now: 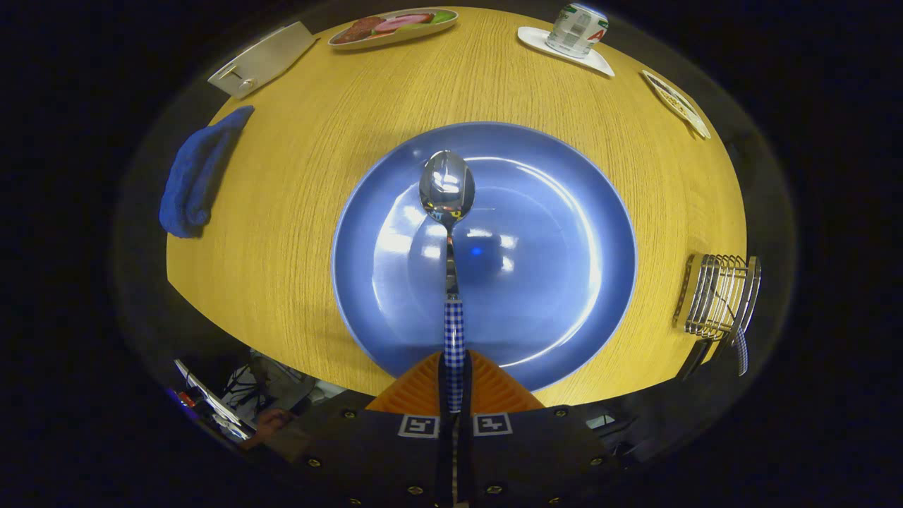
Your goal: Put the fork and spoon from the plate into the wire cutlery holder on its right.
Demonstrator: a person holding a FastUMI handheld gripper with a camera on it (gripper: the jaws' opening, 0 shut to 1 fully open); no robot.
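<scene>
Gripper view: tongs [455, 384] clamp the spoon [447, 190] over the plate [564, 212]; can's [577, 28] label unreadable.

The gripper [455, 384] has its two fingers [416, 391] drawn together, both pressing on the checked handle of a spoon [447, 187]. The handle runs straight out between the fingertips, and the bowl sits well ahead of them, pointing forward along the tool's line. The fingers sit level, side by side, with only the handle's width between them.

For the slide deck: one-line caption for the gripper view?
Gripper shut on spoon handle above blue plate; wire cutlery holder at right.
</scene>
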